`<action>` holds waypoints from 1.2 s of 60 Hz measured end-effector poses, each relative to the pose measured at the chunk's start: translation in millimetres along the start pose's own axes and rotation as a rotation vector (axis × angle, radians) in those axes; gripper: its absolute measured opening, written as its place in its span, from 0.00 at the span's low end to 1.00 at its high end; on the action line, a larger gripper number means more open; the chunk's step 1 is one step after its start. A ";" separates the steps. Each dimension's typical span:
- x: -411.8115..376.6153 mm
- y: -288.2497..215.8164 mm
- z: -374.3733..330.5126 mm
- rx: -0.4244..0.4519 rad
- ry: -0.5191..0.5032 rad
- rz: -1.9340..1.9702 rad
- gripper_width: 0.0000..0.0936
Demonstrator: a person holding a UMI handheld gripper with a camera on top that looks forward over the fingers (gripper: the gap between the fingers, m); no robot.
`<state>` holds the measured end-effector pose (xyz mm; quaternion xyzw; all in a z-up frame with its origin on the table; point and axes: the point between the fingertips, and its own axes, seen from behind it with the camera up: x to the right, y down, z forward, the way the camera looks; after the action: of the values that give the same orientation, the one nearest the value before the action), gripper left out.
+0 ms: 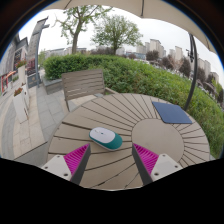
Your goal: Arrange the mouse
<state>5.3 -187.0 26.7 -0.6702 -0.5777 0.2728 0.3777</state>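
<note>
A white and teal computer mouse lies on a round wooden slatted table. It rests just ahead of my fingers, a little toward the left one. A dark blue mouse pad lies at the table's far right. My gripper is open and empty, with its magenta pads wide apart on either side. The mouse is not touched by either finger.
A wooden chair stands at the table's far left side. A green hedge runs behind the table. A dark pole stands at the right. Paving lies to the left.
</note>
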 end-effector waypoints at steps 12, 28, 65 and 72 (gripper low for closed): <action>-0.6 7.8 32.9 -0.028 0.008 0.032 0.91; 6.9 -10.0 66.3 -0.016 0.011 0.037 0.92; 24.9 -12.4 92.9 -0.082 0.057 0.124 0.49; 22.8 -16.5 91.2 -0.098 0.030 0.117 0.46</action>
<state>-73.1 -146.4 -9.8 -0.7246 -0.5445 0.2554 0.3365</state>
